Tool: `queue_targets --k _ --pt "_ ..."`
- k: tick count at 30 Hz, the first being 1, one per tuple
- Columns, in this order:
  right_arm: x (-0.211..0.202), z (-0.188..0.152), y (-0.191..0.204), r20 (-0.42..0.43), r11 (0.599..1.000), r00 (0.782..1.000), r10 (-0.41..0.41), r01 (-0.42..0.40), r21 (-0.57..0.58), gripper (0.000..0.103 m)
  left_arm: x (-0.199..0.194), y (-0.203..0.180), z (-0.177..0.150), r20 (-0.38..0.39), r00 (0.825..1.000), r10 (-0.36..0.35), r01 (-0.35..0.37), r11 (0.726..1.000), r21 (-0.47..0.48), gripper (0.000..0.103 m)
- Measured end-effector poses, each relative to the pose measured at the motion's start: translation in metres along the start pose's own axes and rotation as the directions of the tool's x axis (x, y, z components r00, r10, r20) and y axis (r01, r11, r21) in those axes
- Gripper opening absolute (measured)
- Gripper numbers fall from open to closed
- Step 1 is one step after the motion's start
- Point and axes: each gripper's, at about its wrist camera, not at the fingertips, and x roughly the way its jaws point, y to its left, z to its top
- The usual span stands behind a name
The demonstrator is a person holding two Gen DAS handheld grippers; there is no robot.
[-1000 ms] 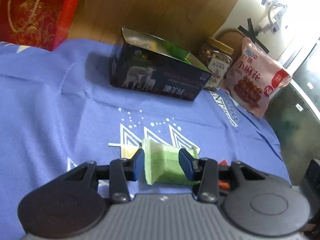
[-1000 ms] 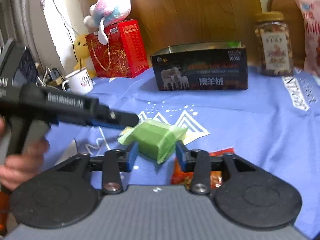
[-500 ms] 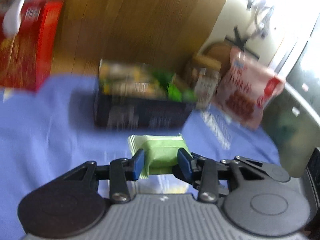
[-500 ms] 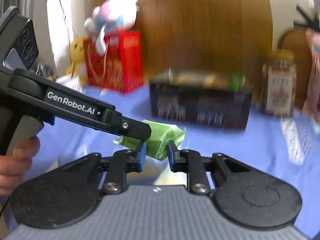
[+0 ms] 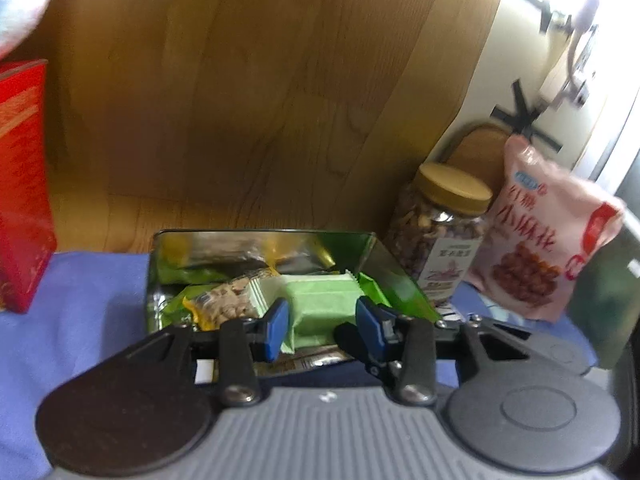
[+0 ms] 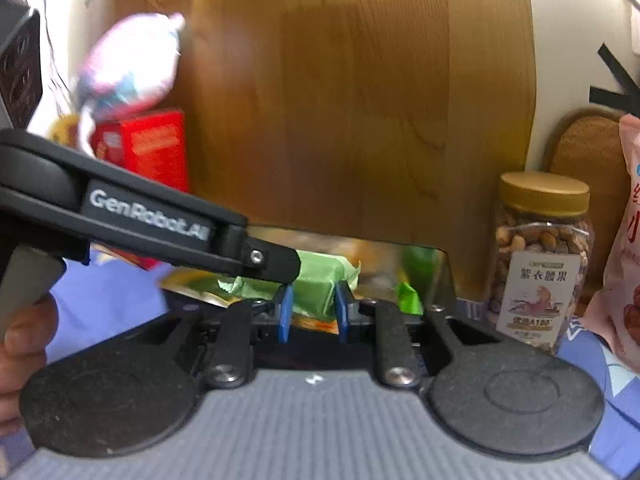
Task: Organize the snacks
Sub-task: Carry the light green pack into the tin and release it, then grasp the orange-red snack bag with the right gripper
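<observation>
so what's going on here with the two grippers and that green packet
A person is sorting snacks into an open tin. Both handheld grippers, the left gripper and right gripper, are closed on the same green packet, holding it just over the tin, which already has other snacks in it. A nut jar stands beside it.

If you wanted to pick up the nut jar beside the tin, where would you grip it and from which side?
I would probably take the nut jar around its clear round body, just under the gold lid, coming level from the front. It stands upright, the pink snack bag crowds its right side and the open tin its left, so the front is the free approach.
</observation>
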Motion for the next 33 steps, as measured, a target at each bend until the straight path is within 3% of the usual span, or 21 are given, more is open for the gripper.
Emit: queue_targets --k 4,12,17,22,27,30,33 --pt "-0.001 -0.006 -0.005 0.023 1.000 1.000 -0.021 0.021 0.007 0.041 0.012 0.000 -0.001 -0.008 1.000 0.011 -0.011 1.000 -0.017 0.044" --pt "-0.057 -0.034 -0.024 0.053 0.986 0.999 -0.004 -0.004 0.164 0.041 -0.026 -0.015 -0.019 0.050 0.993 0.103 -0.106 0.993 0.057 0.046" --pt "-0.111 -0.082 -0.034 0.015 0.956 0.999 0.029 -0.032 0.291 0.041 -0.059 -0.032 -0.070 0.043 0.990 0.132 -0.136 0.984 0.112 0.046" --pt "-0.161 -0.136 -0.046 -0.026 0.889 0.993 0.119 -0.095 0.447 0.042 -0.072 -0.040 -0.130 -0.073 0.993 0.094 -0.086 0.991 0.105 0.046" --pt "-0.184 -0.165 -0.042 -0.040 0.846 0.983 0.177 -0.131 0.516 0.043 -0.081 -0.046 -0.167 -0.123 0.990 0.076 -0.066 0.995 0.080 0.046" --pt "-0.182 -0.173 -0.041 -0.011 0.788 0.970 0.242 -0.190 0.586 0.043 -0.083 -0.052 -0.182 -0.108 0.988 0.113 -0.102 0.989 0.105 0.046" --pt "-0.174 -0.178 -0.043 0.016 0.698 0.945 0.328 -0.254 0.669 0.042 -0.085 -0.062 -0.191 -0.076 0.983 0.165 -0.151 0.975 0.163 0.046"
